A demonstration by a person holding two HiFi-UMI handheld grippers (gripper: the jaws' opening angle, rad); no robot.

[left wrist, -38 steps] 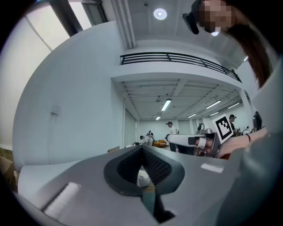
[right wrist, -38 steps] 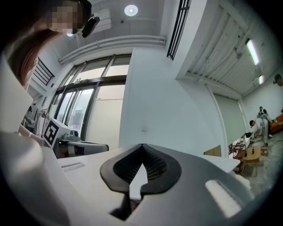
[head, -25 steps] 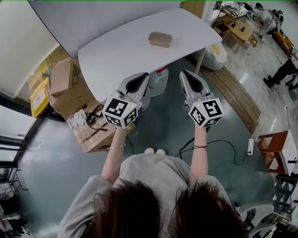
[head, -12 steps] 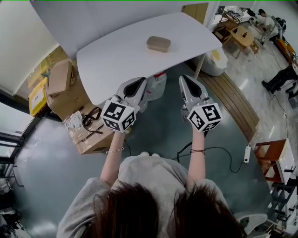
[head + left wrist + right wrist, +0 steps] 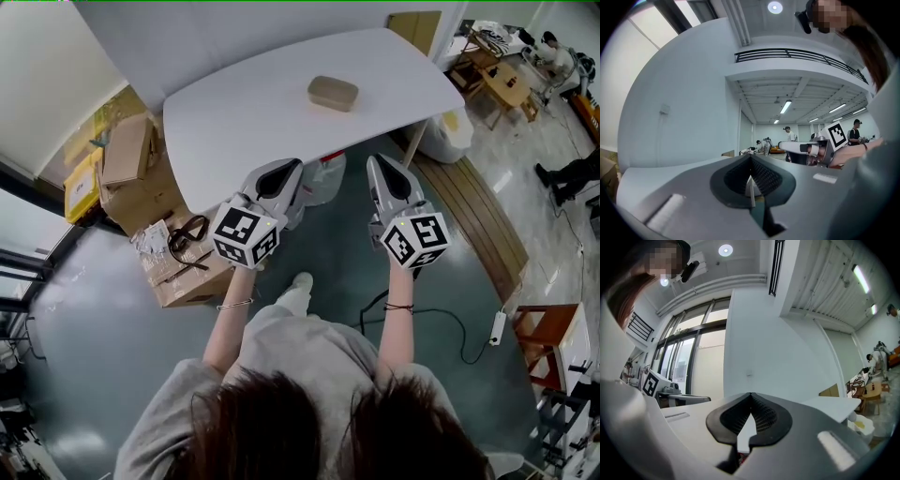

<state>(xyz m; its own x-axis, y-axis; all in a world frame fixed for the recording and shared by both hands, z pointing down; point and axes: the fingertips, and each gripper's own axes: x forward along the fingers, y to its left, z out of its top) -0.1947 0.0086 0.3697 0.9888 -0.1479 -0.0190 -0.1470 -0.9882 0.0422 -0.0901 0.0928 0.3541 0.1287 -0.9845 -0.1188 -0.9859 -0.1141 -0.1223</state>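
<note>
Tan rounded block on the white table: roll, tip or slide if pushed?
The tan block lies low and flat on the white table, so it probably slides rather than rolls or tips. Rounded edges may slip from a pinch. Weight unclear.

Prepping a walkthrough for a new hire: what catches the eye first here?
First the two grippers: the left gripper and right gripper are held side by side in front of the white table, each carrying a black-and-white marker cube, jaws together on nothing. A tan oblong block lies alone on the table. Cardboard boxes clutter the floor by the table's left end.
</note>
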